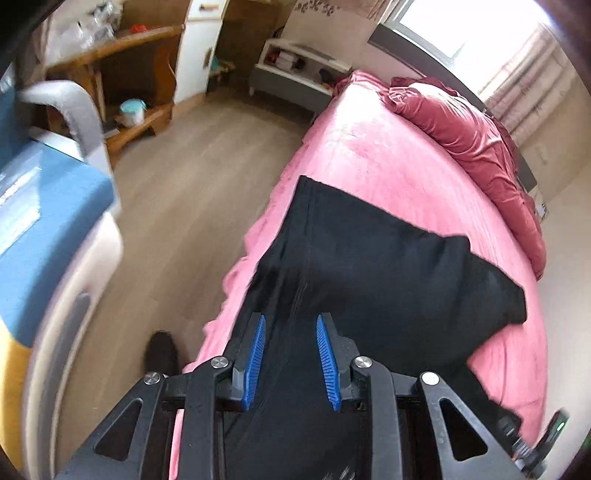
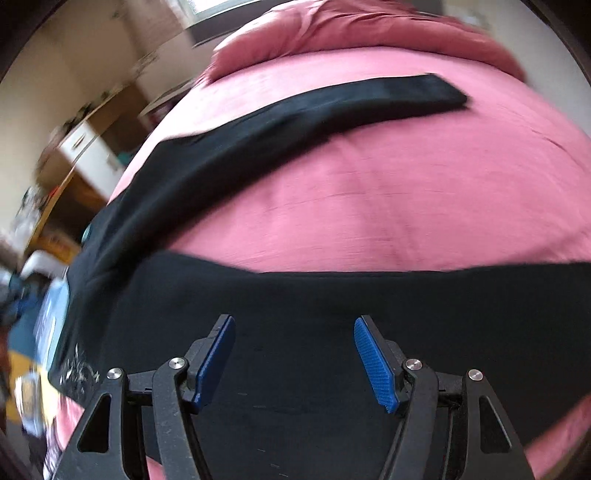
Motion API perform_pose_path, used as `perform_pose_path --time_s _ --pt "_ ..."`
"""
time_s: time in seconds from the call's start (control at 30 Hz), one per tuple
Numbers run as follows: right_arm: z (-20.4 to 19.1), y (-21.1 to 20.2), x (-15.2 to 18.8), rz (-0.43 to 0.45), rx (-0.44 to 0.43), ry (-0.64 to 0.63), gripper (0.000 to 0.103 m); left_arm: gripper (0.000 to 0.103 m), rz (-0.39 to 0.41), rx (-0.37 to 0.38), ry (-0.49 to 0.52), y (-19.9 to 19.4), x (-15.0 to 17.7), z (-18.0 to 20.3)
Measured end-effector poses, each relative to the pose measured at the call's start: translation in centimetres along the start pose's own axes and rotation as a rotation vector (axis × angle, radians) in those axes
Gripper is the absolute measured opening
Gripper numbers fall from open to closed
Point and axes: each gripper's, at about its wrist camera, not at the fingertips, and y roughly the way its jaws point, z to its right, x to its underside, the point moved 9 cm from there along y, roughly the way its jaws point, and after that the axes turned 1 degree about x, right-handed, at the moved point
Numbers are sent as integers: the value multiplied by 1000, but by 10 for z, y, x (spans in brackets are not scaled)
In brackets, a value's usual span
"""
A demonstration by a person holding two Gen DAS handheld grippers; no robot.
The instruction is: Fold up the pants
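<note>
A big bed [image 1: 388,155] with a pink sheet fills the middle. A dark red blanket [image 1: 461,136] is bunched up on it at 2 o'clock. The wood floor [image 1: 192,177] lies at 9 o'clock. A brown shelf [image 1: 122,74] stands at 11 o'clock, with a small white tub [image 1: 132,112] with a teal lid on its low board. A bright window [image 1: 443,26] shines at 1 o'clock.

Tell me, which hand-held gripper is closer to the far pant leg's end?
Probably right. The right hand-held gripper hangs open over the near leg, facing the far leg's end. The left hand-held gripper hangs open over the pants by the bed's floor-side edge.
</note>
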Motion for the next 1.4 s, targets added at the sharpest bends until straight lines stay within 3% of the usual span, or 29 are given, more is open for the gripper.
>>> perform_pose_path --time_s 0.23,0.33,0.6,0.87,0.93,0.97,1.03,1.13,1.27,1.4 --pt "-24 21 -1 -50 -16 -74 68 31 -51 20 -117 58 -56 4" --pt "-31 27 -2 -63 -19 -66 68 36 -69 33 -178 81 -74 4" --pt "-36 46 -1 -92 -10 -42 70 36 -89 39 -314 131 -116 -9" --pt "-38 56 -1 -101 -5 -42 77 34 -172 41 -276 163 -126 10" --pt "-40 57 -2 -102 0 -49 78 22 -152 16 -227 162 -128 15" --pt "-41 59 -3 -104 0 -53 78 11 -124 5 -185 156 -129 20" --pt "-43 61 -3 -106 5 -60 78 8 -67 0 -128 144 -133 28" --pt "-44 63 -3 -108 7 -65 79 7 18 71 -73 110 -132 48" --pt "-46 64 -4 -109 2 -66 79 6 82 297 59 47 -106 92" --pt "-40 57 -3 -116 -18 -46 79 6 81 524 196 -23 -49 126"
